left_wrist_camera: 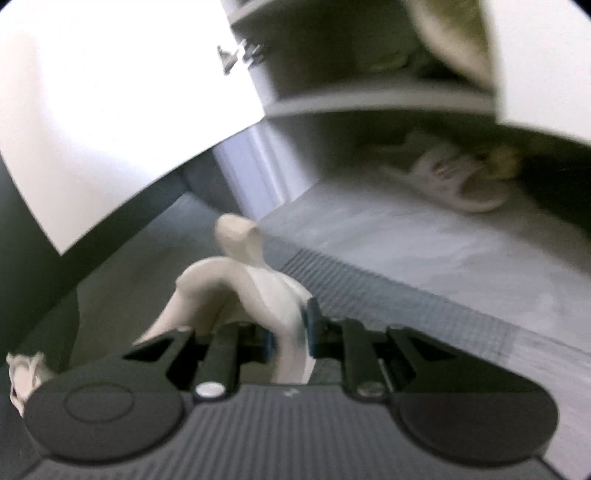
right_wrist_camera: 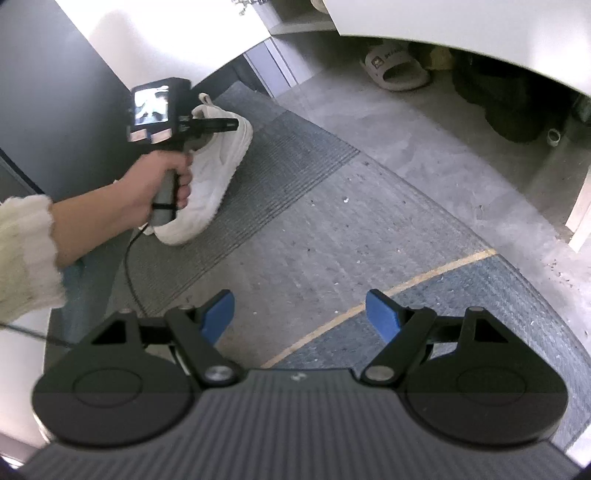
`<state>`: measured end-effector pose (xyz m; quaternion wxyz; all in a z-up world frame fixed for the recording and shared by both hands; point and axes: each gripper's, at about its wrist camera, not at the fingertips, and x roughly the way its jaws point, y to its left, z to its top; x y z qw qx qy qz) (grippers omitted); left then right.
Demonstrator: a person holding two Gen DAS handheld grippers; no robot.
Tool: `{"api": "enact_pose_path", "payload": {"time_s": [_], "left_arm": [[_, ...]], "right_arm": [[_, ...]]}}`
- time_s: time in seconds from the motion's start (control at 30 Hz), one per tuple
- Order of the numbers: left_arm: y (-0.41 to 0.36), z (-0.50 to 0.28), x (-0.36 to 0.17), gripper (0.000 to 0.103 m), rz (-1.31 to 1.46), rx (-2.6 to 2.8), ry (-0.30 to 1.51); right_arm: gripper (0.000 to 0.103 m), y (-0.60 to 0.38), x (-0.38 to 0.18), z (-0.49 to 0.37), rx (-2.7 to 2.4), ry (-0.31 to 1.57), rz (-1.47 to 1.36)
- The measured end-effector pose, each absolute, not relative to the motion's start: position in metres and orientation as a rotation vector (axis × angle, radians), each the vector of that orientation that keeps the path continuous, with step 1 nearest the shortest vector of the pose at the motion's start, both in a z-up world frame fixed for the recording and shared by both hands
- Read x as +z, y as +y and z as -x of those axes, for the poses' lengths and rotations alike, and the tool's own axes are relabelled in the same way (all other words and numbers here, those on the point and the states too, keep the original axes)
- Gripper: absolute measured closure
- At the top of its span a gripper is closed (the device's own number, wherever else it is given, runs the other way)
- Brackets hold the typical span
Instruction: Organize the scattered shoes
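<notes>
A: Left first. Left gripper (right_wrist_camera: 221,125) is clamped on the white sneaker (right_wrist_camera: 218,166), pinching the collar edge at the heel. In the left wrist view the blue pads sit tight on white fabric (left_wrist_camera: 291,332). The shoe hangs toe-down over the grey mat (right_wrist_camera: 295,162), left of the shoe cabinet (right_wrist_camera: 443,18).

B: Why the collar?

A: Thin rim, fits between the fingers; the body's too wide. My guess.

B: Lifted or resting?

A: Can't tell if the toe touches the mat. The left view is blurred, so probably moving.

B: Heading where?

A: Likely the open bottom of the cabinet. A white slide sandal (right_wrist_camera: 395,70) already sits in there, with dark shoes (right_wrist_camera: 509,107) further right of it, deeper under the cabinet.

B: Right side?

A: Right gripper (right_wrist_camera: 299,317) is spread wide, nothing between the blue pads (right_wrist_camera: 382,317). It hovers over bare floor in front of the cabinet, near a yellow line (right_wrist_camera: 406,288). Looks idle, free for the next shoe.

B: Risk?

A: A grip on soft fabric could slip.
</notes>
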<state>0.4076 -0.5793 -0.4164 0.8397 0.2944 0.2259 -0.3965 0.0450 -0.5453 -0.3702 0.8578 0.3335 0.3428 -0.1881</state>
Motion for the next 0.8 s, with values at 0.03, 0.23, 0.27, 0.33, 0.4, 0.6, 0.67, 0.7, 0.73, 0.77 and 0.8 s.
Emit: {"api": "enact_pose_path", "payload": {"time_s": [0.03, 0.23, 0.27, 0.33, 0.4, 0.6, 0.67, 0.7, 0.73, 0.77, 0.8], "left_arm": [[-0.574, -0.396, -0.406, 0.085, -0.624, -0.876, 0.470], [-0.554, -0.321, -0.374, 0.085, -0.653, -1.102, 0.473], [-0.550, -0.304, -0.373, 0.085, -0.667, -1.142, 0.480], [-0.542, -0.271, -0.375, 0.085, -0.710, -1.213, 0.477], [-0.539, -0.248, -0.383, 0.085, -0.746, -1.253, 0.472], [-0.540, -0.180, -0.421, 0.085, -0.848, -1.318, 0.493], [-0.540, -0.170, -0.425, 0.085, -0.827, -1.304, 0.540], [-0.540, -0.168, -0.426, 0.084, -0.824, -1.301, 0.554], [-0.542, -0.161, -0.428, 0.084, -0.823, -1.296, 0.577], [-0.543, -0.156, -0.430, 0.082, -0.830, -1.292, 0.589], [-0.542, -0.152, -0.431, 0.080, -0.835, -1.289, 0.593]], "right_arm": [[0.023, -0.542, -0.367, -0.045, -0.405, 0.711, -0.697], [0.023, -0.518, -0.353, -0.035, -0.451, 0.673, -0.687], [0.023, -0.515, -0.350, -0.031, -0.460, 0.671, -0.682], [0.023, -0.508, -0.346, -0.018, -0.485, 0.674, -0.650], [0.023, -0.503, -0.344, -0.001, -0.531, 0.683, -0.618], [0.023, -0.502, -0.353, 0.049, -0.655, 0.682, -0.685], [0.023, -0.505, -0.355, 0.061, -0.676, 0.654, -0.755], [0.023, -0.506, -0.356, 0.064, -0.685, 0.641, -0.772], [0.023, -0.507, -0.357, 0.066, -0.694, 0.630, -0.788], [0.023, -0.509, -0.359, 0.070, -0.707, 0.616, -0.808], [0.023, -0.510, -0.360, 0.072, -0.717, 0.606, -0.820]]}}
